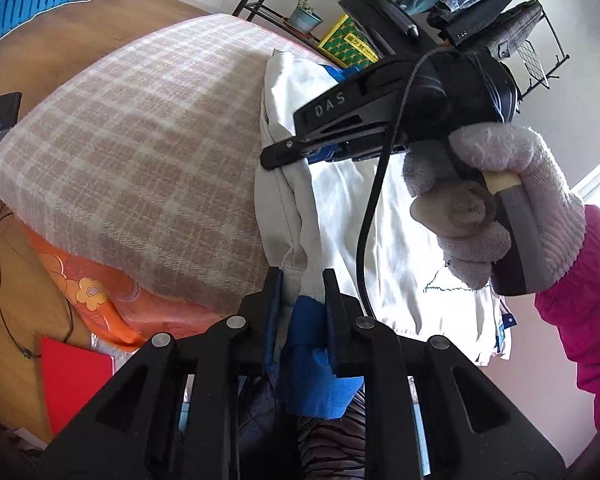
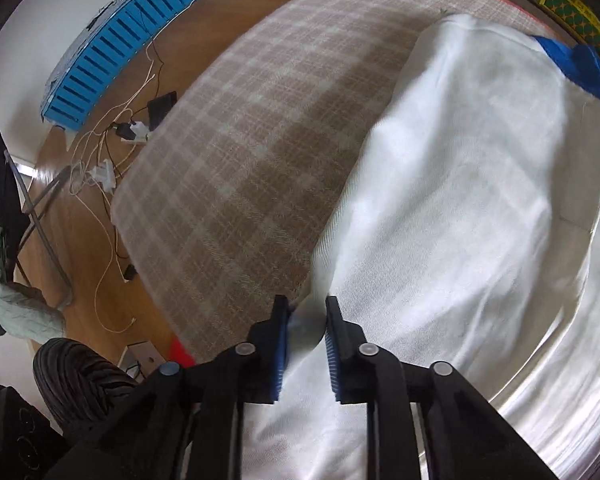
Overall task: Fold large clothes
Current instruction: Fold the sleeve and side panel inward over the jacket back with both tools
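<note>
A large white garment (image 1: 340, 208) with blue trim lies bunched along the right side of a bed covered by a beige plaid blanket (image 1: 140, 140). My left gripper (image 1: 302, 280) is shut on its near hem, with white and blue cloth pinched between the fingers. Farther up, the right gripper (image 1: 276, 156), held by a hand in a grey glove (image 1: 500, 200), bites the garment's folded edge. In the right wrist view the white garment (image 2: 460, 200) fills the right half over the plaid blanket (image 2: 260, 140), and my right gripper (image 2: 306, 312) is shut on its left edge.
A red box (image 1: 76, 380) and an orange floral sheet (image 1: 112, 300) sit below the bed's near edge. A clothes rack (image 1: 500, 20), a yellow box (image 1: 346, 42) and a potted plant (image 1: 304, 16) stand behind. Cables (image 2: 108, 152) and a blue slatted panel (image 2: 120, 40) lie on the wooden floor.
</note>
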Available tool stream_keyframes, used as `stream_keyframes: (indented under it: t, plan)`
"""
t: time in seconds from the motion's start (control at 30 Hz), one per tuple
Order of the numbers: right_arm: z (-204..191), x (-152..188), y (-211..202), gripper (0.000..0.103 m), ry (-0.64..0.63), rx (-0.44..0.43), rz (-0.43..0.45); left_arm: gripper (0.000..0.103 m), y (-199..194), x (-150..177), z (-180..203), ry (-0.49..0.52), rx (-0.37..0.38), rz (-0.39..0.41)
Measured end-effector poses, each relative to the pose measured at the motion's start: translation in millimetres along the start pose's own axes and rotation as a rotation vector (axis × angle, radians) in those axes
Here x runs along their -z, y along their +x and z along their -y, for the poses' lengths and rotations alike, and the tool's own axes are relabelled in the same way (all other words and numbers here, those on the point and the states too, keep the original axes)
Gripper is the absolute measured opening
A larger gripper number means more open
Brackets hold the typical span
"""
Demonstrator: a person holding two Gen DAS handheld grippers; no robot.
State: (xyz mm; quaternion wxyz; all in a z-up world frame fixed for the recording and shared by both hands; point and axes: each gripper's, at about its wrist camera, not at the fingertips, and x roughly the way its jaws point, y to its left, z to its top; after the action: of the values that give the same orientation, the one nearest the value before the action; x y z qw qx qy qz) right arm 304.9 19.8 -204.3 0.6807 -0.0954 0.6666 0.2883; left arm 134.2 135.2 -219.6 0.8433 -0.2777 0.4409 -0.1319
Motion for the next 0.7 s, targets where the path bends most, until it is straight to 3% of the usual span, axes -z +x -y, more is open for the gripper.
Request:
stream_keyframes:
  t: [0.03, 0.1, 0.13, 0.37, 0.47, 0.6, 0.7]
  plan:
    - [2, 1, 1, 0.008, 0.002, 0.0, 0.007, 0.022, 0, 0, -4, -0.013, 0.008, 0.006]
    - [6, 5, 0, 0.006, 0.011, -0.017, 0.022, 0.06, 2, -1, -12, -0.043, 0.009, 0.004]
    - [9, 6, -1, 0.006, 0.021, -0.027, 0.025, 0.065, 4, -1, -17, -0.061, 0.007, 0.007]
    - [14, 6, -2, 0.005, 0.043, -0.074, 0.045, 0.066, 29, -3, -42, -0.122, 0.033, -0.058]
    - [13, 7, -9, 0.004, 0.04, -0.096, 0.064, 0.065, 21, -8, -46, -0.154, 0.053, -0.029]
    - [21, 11, -23, 0.004, 0.048, -0.13, 0.087, 0.067, 13, -23, -40, -0.071, 0.056, 0.02]
    - [23, 11, -28, 0.004, 0.052, -0.147, 0.096, 0.073, 31, -36, -39, -0.043, 0.131, -0.049]
